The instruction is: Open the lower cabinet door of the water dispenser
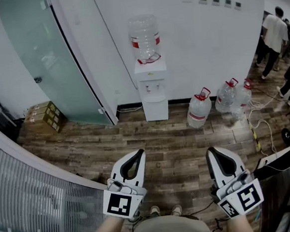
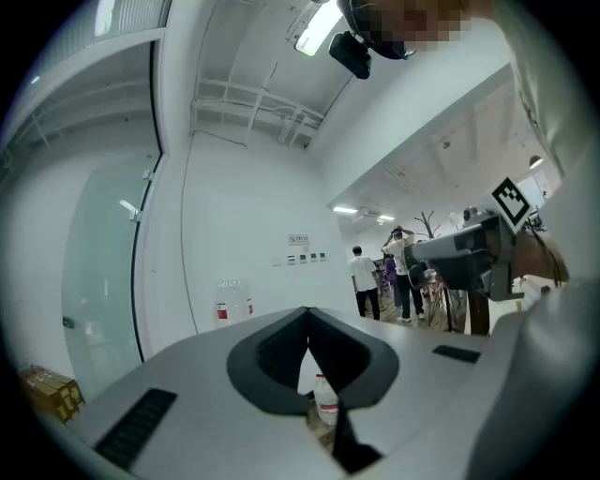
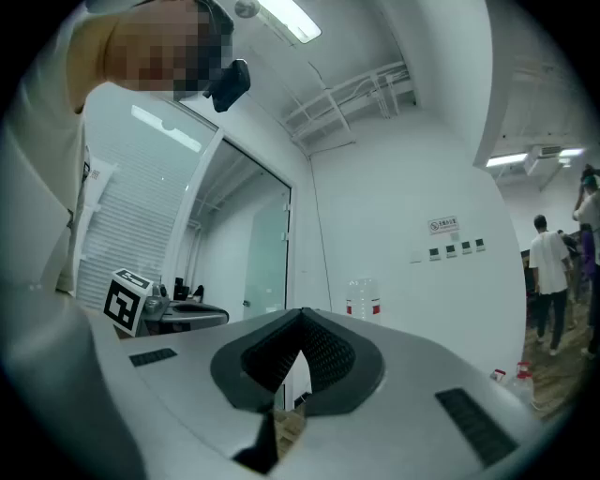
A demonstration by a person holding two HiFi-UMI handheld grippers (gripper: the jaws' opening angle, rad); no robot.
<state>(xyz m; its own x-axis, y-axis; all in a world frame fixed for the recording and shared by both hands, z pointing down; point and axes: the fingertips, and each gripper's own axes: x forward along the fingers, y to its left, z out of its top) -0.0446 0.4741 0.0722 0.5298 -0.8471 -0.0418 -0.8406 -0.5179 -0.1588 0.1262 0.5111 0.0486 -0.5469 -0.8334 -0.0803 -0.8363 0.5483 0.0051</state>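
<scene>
The water dispenser (image 1: 152, 90) stands against the wall at twelve o'clock in the head view. Its lower cabinet door (image 1: 155, 108) looks closed and is well apart from both tools, so the opening has not yet begun. The left gripper (image 1: 139, 153) at seven o'clock and the right gripper (image 1: 211, 153) at five are carried level by the person's body, jaws together on nothing, probably because only wood floor (image 1: 177, 140) lies ahead.

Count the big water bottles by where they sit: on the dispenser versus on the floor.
On the water dispenser: 1 bottle
On the floor: 3 bottles
Total: 4
</scene>
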